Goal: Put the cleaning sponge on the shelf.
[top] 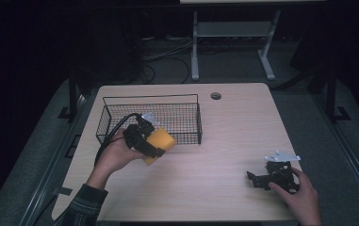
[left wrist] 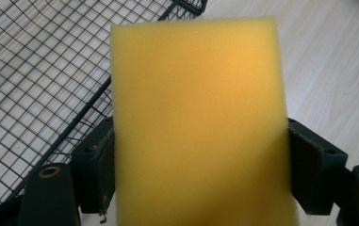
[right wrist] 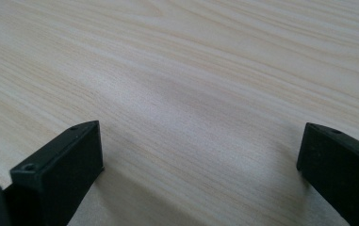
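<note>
The yellow sponge [left wrist: 198,122] is up off the counter [top: 215,155], a thick rectangular foam block clamped between the 2 black jaws of the left claw [top: 156,146]. In the left gripper view both pads press flat against its long sides, and the block stands up out of the jaws toward the top of that view. Its surface looks even and unmarked.

From the high view, the sponge hangs just at the front edge of the black wire basket [top: 153,120], over the near rim at the basket's right half; whether it touches the wire I cannot tell. The left gripper view puts the basket's mesh floor and front rim off to the sponge's left, bare pale wood to its right.

The left hand [top: 118,155] grips the tool from below and behind, cable looping back over the basket's left side, a plaid sleeve [top: 80,205] trailing to the counter's near edge.

Well apart, near the right front corner of the counter, the right claw [top: 255,178] sits low on the wood under the right hand [top: 297,195]. Its jaws stand wide apart, with just bare wood grain between them in the right gripper view.
</note>
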### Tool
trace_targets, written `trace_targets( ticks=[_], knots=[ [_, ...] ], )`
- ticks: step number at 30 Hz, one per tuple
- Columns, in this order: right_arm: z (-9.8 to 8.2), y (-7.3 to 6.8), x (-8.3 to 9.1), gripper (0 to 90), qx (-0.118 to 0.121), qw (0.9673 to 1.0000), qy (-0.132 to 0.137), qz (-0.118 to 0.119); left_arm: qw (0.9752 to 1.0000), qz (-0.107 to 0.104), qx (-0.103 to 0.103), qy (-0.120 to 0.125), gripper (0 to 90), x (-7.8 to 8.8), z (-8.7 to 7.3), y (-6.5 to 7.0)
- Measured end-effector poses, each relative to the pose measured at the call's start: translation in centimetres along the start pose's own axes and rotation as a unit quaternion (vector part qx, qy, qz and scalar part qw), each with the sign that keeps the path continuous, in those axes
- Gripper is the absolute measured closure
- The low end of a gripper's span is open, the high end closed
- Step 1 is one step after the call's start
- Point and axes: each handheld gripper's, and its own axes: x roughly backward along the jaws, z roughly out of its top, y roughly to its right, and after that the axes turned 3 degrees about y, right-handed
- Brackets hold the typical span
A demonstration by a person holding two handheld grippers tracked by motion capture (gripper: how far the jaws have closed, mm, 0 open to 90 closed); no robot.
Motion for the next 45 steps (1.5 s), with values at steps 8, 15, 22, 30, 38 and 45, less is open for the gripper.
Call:
trace_targets(
  ticks=[8, 15, 22, 30, 38, 45],
  knots=[
    [0.0, 0.0, 0.0, 0.1, 0.0, 1.0, 0.0, 0.001, 1.0, 0.007, 0.0, 0.002, 23.0, 0.3, 1.0, -0.9],
    [0.0, 0.0, 0.0, 0.1, 0.0, 1.0, 0.0, 0.0, 0.9999, 0.011, -0.001, 0.002, 23.0, 0.5, 1.8, -1.8],
    [0.0, 0.0, 0.0, 0.1, -0.001, 1.0, 0.0, 0.001, 0.9998, 0.018, 0.003, 0.003, 23.0, 0.3, 2.7, -3.0],
    [0.0, 0.0, 0.0, 0.1, 0.0, 1.0, 0.0, 0.0, 0.9993, 0.032, 0.021, 0.0, 23.1, -0.2, 3.0, -4.7],
    [0.0, 0.0, 0.0, 0.1, -0.001, 1.0, 0.0, 0.0, 0.9978, 0.053, 0.04, 0.002, 23.1, -0.4, 3.2, -6.9],
    [0.0, 0.0, 0.0, 0.1, -0.001, 1.0, 0.0, 0.001, 0.9962, 0.072, 0.049, -0.002, 23.1, -0.4, 3.1, -8.2]
  ],
)
